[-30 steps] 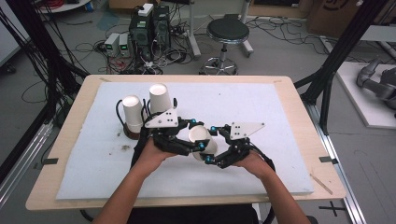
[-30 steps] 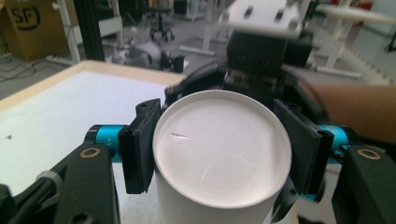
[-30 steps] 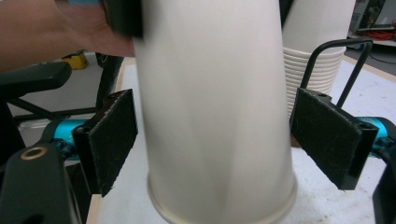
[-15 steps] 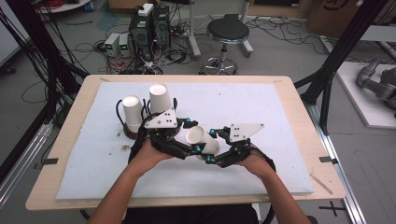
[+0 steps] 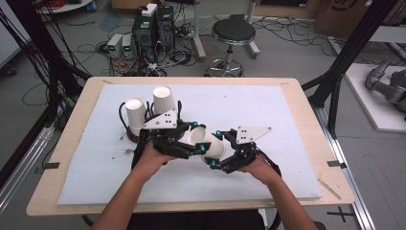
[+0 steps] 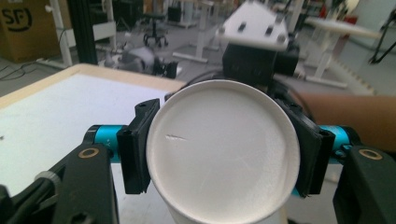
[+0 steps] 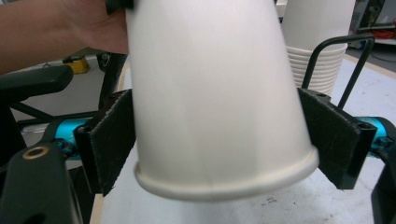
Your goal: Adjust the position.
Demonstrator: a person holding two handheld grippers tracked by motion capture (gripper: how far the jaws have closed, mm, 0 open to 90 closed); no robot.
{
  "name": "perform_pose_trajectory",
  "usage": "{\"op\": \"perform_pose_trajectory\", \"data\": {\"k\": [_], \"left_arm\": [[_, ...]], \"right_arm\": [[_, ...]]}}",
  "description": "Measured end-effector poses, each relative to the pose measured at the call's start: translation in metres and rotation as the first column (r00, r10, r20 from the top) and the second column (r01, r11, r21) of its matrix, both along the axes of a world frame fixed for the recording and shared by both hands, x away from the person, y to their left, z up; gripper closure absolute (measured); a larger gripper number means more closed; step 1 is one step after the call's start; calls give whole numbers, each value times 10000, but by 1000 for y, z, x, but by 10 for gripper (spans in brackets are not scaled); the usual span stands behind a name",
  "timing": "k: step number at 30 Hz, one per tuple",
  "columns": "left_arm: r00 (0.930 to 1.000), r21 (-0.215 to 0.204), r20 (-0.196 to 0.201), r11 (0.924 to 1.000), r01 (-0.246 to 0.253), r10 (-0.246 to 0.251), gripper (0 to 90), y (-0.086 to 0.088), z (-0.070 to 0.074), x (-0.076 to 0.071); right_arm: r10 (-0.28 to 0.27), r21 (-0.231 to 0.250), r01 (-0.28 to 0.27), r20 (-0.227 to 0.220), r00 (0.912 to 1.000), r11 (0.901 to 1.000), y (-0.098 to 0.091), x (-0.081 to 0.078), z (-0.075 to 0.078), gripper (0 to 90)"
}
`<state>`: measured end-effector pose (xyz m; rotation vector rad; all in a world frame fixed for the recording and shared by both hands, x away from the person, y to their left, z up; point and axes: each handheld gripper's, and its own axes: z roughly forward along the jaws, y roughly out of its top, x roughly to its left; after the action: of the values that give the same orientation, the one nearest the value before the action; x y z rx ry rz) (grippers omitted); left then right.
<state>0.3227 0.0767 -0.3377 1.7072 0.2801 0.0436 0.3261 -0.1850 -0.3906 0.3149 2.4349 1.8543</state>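
We have a white paper cup held on its side in the air over the middle of the white mat, between our two grippers. The left gripper, whose jaws have just been closing, is clamped on the cup's bottom end, its pads pressing both sides. The right gripper, at about four o'clock from the left one, has its pads around the rim end; the left pad touches the wall, the other stands just off it, so we cannot tell whether it truly grips. We judge this to be pulling one cup off another, or passing it across. Two upturned cup stacks stand at ten o'clock. Next, one gripper must hold firm while the other pulls straight along the cup's axis, without crushing the thin wall.
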Motion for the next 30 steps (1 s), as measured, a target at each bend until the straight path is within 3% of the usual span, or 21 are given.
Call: {"op": "perform_pose_trajectory", "data": {"k": [5,8,11,14,18,23,28,30], "left_arm": [[9999,-46,-152,10000,68,-69,350,1,-2,0],[10000,269,-64,9996,-71,73,336,1,-3,-1],[9982,788,126,9951,-594,585,232,1,-1,-2],[9984,839,184,9950,-549,536,226,2,0,-2],[9992,1098,90,9932,-388,380,231,-2,-2,-1],[9999,788,-53,9968,137,-133,334,-3,-4,1],[9997,-119,-93,9997,214,-215,346,2,-1,2],[9995,-240,-130,9993,274,-278,347,2,-1,2]], "right_arm": [[237,94,-241,366,9990,9997,-1,-1,1,235],[233,-77,-229,527,9983,9997,-2,-1,2,247],[88,-393,-63,629,9980,9992,-3,-1,1,254],[-57,-880,124,755,9971,9960,-4,0,2,258],[55,-813,2,691,9976,9967,-4,-1,4,257],[143,-765,-109,442,9989,9970,-4,0,3,213],[-137,-43,137,15,9999,9999,-2,-1,2,176],[-73,177,73,-16,10000,9998,-2,0,1,176]]}}
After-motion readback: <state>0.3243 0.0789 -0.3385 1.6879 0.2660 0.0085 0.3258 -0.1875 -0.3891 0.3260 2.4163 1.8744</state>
